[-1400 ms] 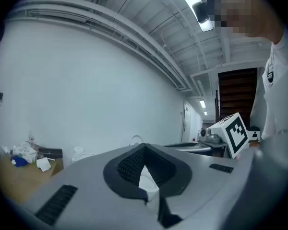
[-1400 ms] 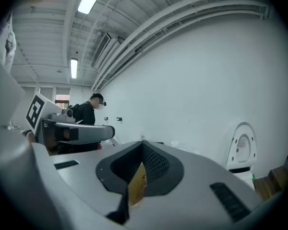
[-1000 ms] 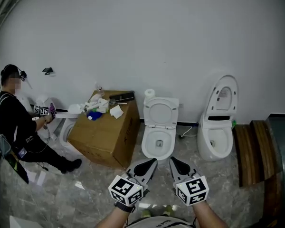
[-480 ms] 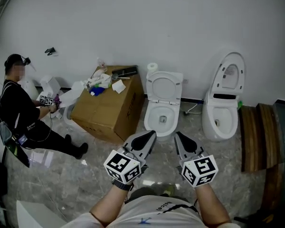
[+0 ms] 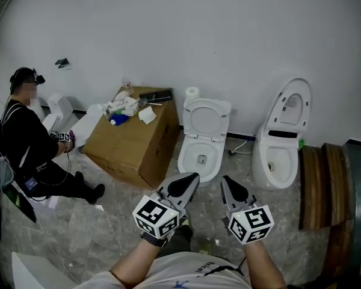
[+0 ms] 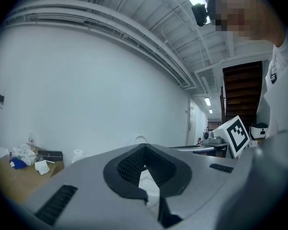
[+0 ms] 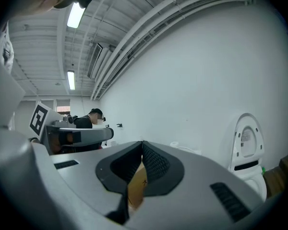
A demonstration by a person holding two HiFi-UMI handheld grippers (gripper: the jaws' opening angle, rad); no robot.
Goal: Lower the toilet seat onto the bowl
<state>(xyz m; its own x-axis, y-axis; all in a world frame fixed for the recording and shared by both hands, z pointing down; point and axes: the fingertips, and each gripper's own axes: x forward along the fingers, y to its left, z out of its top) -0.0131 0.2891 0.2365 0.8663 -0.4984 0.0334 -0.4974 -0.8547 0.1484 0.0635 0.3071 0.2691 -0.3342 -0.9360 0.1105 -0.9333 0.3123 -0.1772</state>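
A white toilet stands against the wall in the middle of the head view. Its seat (image 5: 207, 119) is raised against the tank and its bowl (image 5: 198, 159) is open below. My left gripper (image 5: 191, 178) and right gripper (image 5: 226, 180) are held side by side, near my body and short of the bowl. They point at it and touch nothing. In each gripper view the jaws meet at the tip, left gripper (image 6: 143, 148) and right gripper (image 7: 142, 143), with nothing between them.
A second toilet (image 5: 281, 152) with its lid up stands to the right, also in view as the toilet (image 7: 247, 147). A cluttered cardboard box (image 5: 132, 142) sits left of the middle toilet. A person (image 5: 30, 146) crouches at far left. Wooden planks (image 5: 316, 185) lie at right.
The head view has shifted, so the toilets and box sit differently in frame. Both grippers stay shut and low before my body. The person at left has changed posture.
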